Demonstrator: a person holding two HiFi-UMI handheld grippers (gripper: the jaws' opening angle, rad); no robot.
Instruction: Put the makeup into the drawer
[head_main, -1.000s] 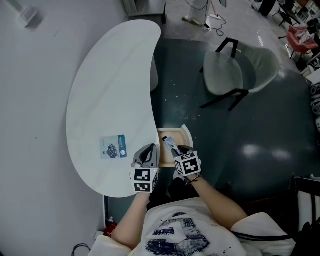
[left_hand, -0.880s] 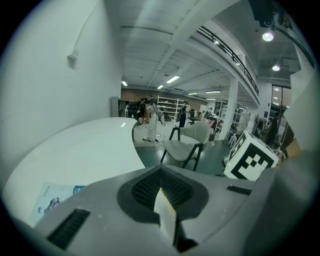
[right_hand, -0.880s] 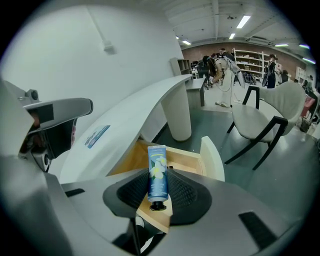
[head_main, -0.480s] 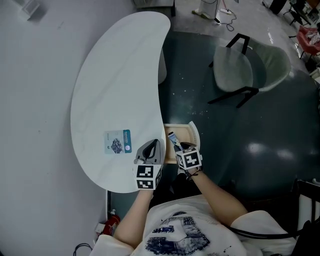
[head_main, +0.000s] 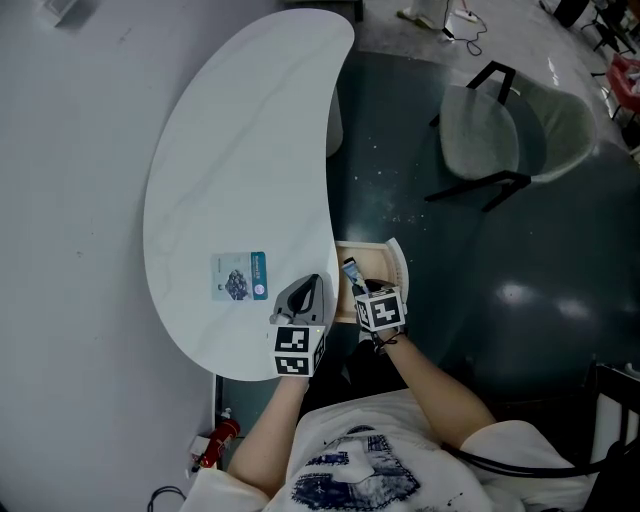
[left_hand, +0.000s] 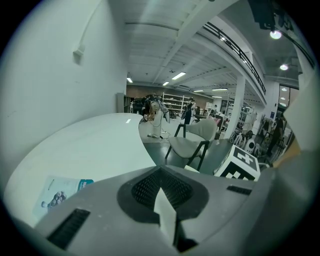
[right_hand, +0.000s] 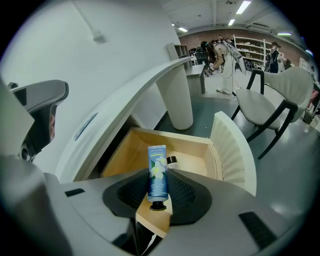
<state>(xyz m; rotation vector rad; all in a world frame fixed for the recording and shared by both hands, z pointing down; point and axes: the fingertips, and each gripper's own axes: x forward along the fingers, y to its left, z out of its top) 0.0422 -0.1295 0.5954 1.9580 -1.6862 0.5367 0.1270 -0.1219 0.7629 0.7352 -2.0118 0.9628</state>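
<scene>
Our right gripper (right_hand: 159, 189) clamps a blue cream tube (right_hand: 157, 172) by its capped end, and the tube hangs over the open wooden drawer (right_hand: 117, 152) below the white table (head_main: 230, 150). A small dark-capped jar (right_hand: 172, 161) lies inside that drawer. Our left gripper (left_hand: 165, 202) hovers at the table's edge with its jaws together and empty.

You are looking at a tube (right_hand: 157, 172) that is appearing as smooth, glossy plastic. The drawer (right_hand: 124, 155) is showing pale matt wood inside, with a ribbed white front (right_hand: 231, 150). The tabletop (head_main: 240, 150) is looking smooth and matt, while the dark floor (head_main: 520, 250) is shining glossily.
</scene>
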